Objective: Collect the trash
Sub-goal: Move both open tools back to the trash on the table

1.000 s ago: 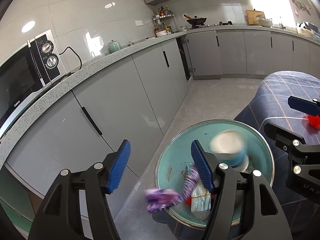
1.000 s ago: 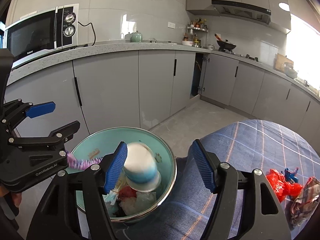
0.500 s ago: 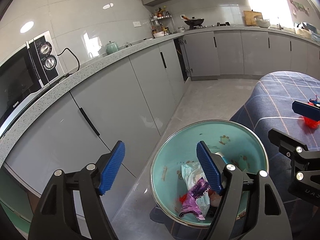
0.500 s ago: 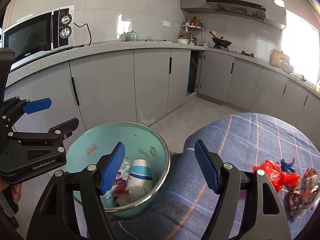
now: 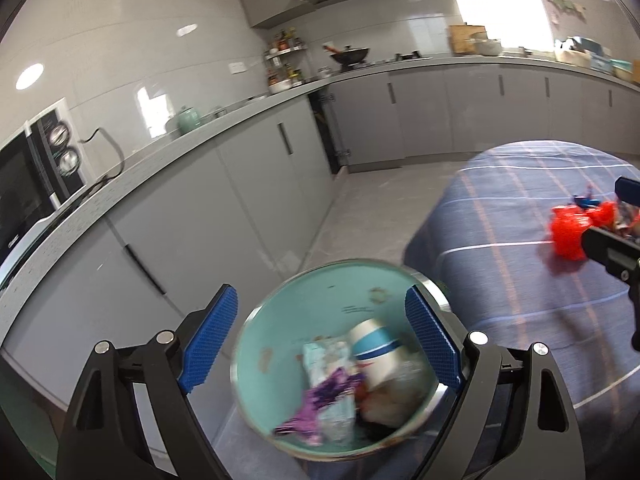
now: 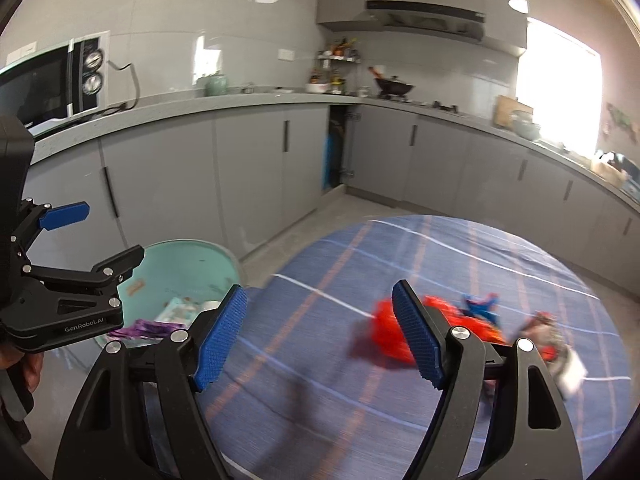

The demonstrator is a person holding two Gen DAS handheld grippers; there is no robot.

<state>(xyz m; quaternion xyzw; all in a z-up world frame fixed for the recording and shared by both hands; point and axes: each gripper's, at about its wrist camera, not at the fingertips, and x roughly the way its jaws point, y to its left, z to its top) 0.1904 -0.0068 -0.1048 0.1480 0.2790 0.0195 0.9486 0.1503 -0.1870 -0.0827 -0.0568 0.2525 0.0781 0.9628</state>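
Observation:
A teal trash bin (image 5: 280,328) stands on the floor beside the table; it also shows in the right wrist view (image 6: 180,264). In it lie a white and blue paper cup (image 5: 376,350), a purple wrapper (image 5: 324,396) and other litter. My left gripper (image 5: 320,344) is open and empty above the bin. My right gripper (image 6: 320,340) is open and empty over the blue plaid tablecloth (image 6: 440,264). Red crumpled wrapper (image 6: 386,328) lies on the cloth just behind my right finger, with a blue scrap (image 6: 482,306) and a crumpled paper wad (image 6: 548,336) further right. The red wrapper also shows in the left wrist view (image 5: 572,230).
Grey kitchen cabinets (image 6: 248,176) and a counter run along the wall behind. A microwave (image 5: 32,168) stands on the counter at left. Grey floor (image 5: 360,208) lies between the cabinets and the table.
The cup and the purple wrapper have dropped into the bin. My right gripper has swung right, away from the bin and over the table toward the red wrapper. My left gripper stays over the bin.

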